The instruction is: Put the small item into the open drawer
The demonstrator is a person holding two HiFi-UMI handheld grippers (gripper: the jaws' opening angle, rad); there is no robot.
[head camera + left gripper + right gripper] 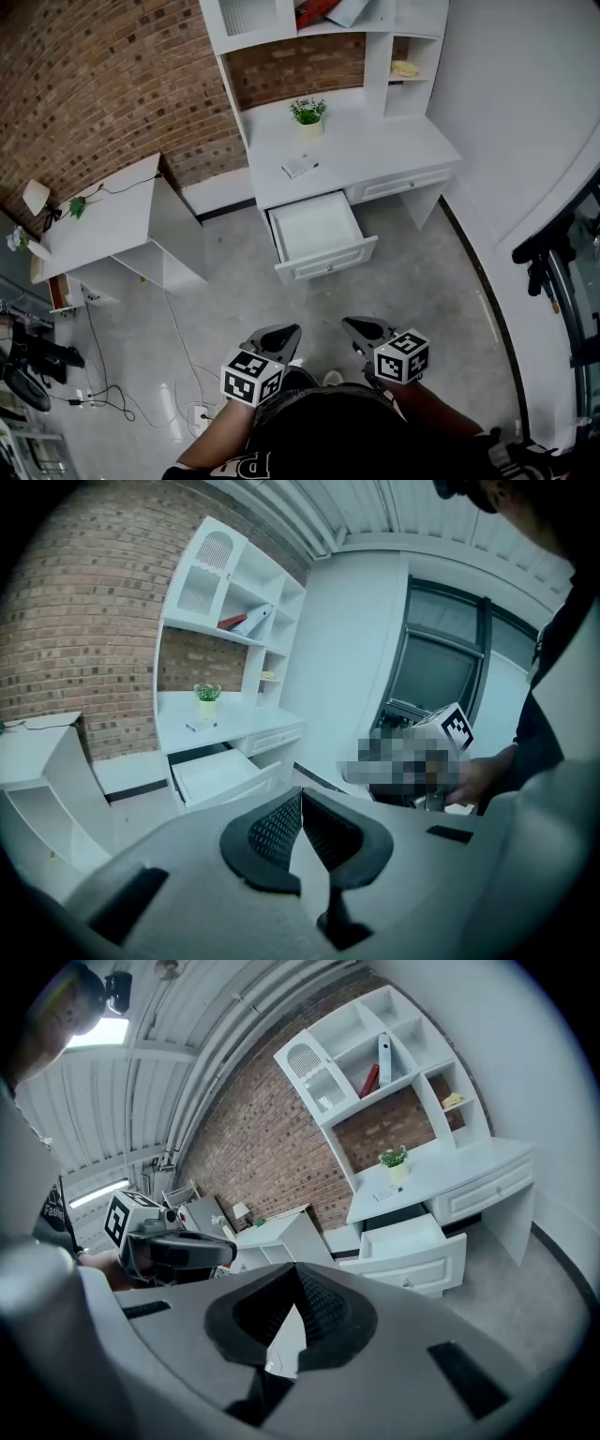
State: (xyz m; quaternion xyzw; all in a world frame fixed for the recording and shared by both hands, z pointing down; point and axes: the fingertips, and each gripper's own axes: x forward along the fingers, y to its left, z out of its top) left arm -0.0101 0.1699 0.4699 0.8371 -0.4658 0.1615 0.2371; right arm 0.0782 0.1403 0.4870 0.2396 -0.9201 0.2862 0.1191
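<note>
Left gripper (281, 334) and right gripper (361, 327) hang clenched, empty; small item (300, 167) at twelve o'clock, beyond open drawer (315, 228), could skid if nudged by shut jaws.

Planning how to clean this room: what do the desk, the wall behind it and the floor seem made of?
The desk looks like white painted or laminated board, smooth and matte, with panelled drawer fronts. The wall is bare reddish-brown brick, pale mortar lines showing. The floor seems grey concrete or similar, mottled and seamless.
</note>
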